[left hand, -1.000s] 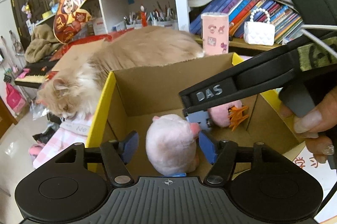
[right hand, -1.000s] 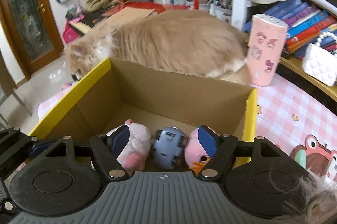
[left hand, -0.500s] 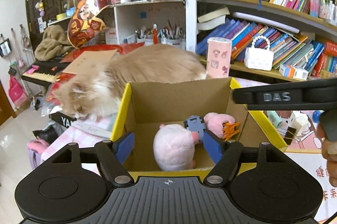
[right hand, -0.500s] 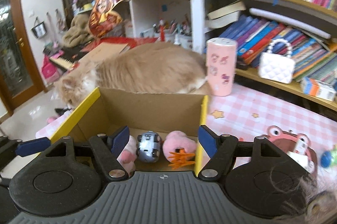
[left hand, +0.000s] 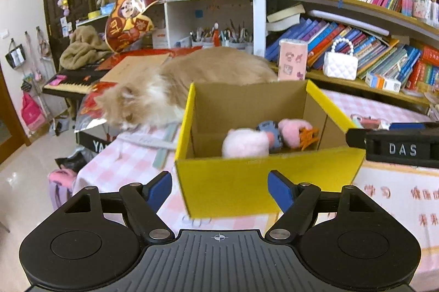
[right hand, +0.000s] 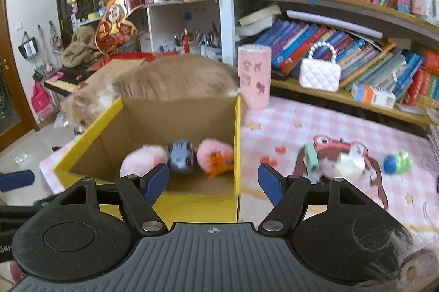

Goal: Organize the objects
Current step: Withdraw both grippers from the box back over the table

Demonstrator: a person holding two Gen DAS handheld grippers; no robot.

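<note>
Now clear of the yellow box, with three toys already inside: pale plush, grey car, pink plush. Left gripper empty, jaws opening; right gripper spread, gripping nothing. Best swung right of the box toward the loose toys, approached low and squarely.

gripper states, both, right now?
Left gripper: jaws opening, nothing between the pads; the yellow box sits beyond them.
Right gripper: open, holding nothing.
</note>
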